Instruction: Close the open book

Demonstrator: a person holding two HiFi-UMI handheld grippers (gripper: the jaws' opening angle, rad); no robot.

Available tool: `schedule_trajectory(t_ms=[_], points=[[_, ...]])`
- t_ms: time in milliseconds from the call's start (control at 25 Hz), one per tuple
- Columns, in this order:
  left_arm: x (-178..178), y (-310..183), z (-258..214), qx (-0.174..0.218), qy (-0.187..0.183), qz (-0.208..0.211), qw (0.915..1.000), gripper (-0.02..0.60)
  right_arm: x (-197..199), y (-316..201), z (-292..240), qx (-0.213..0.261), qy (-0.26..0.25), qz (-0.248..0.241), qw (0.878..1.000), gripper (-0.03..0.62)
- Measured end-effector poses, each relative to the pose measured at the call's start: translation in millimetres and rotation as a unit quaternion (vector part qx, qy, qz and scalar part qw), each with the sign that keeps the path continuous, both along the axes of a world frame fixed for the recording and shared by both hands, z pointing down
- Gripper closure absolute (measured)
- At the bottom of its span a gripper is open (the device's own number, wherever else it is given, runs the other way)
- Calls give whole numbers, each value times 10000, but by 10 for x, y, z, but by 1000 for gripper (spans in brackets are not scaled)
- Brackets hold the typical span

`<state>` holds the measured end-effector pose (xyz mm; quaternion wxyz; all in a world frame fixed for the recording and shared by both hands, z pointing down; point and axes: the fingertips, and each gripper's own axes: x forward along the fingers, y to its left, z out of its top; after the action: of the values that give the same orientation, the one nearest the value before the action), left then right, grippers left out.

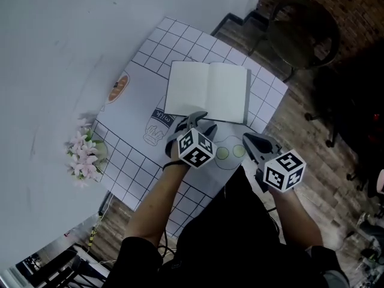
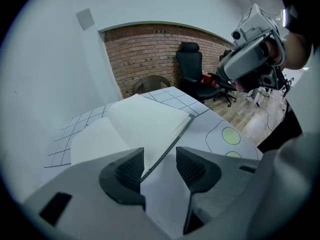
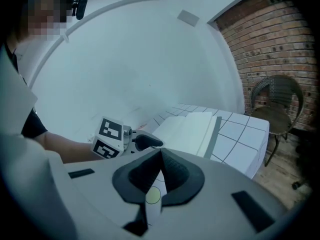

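Observation:
The open book [image 1: 207, 92] lies flat on the checked tablecloth [image 1: 150, 53], blank white pages up, grey cover edge at its right. My left gripper [image 1: 195, 122] hovers at the book's near edge with its jaws open. In the left gripper view the book [image 2: 145, 119] lies just ahead, and the line of its edge runs into the gap of the left gripper [image 2: 159, 165] without touching either pad. My right gripper [image 1: 248, 138] is shut and empty, near the table's front, right of the left one. The right gripper view has the right gripper [image 3: 160, 153] short of the book [image 3: 192, 126].
A pot of pink flowers [image 1: 84, 155] stands at the table's left edge. The cloth carries printed pictures: bread [image 1: 119, 89], a milk carton [image 1: 157, 128], green circles [image 1: 231, 153]. A wicker chair [image 1: 303, 29] stands beyond the far corner, an office chair [image 2: 192, 71] by the brick wall.

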<state>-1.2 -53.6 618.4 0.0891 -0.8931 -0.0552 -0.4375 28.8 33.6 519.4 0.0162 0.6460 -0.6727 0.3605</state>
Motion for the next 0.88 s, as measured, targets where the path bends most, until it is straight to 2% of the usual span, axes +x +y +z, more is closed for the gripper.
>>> schedule_trajectory(t_ms=[360, 680, 880], points=[[117, -39, 120, 67, -367, 194, 9991, 400, 52, -29, 58, 23, -171, 4, 9999, 595], [129, -73, 161, 217, -745, 358, 9963, 433, 96, -39, 17, 20, -218, -64, 9997, 595], [158, -50, 139, 89, -799, 335, 9962, 433, 72, -76, 2, 5, -240, -152, 9996, 595]])
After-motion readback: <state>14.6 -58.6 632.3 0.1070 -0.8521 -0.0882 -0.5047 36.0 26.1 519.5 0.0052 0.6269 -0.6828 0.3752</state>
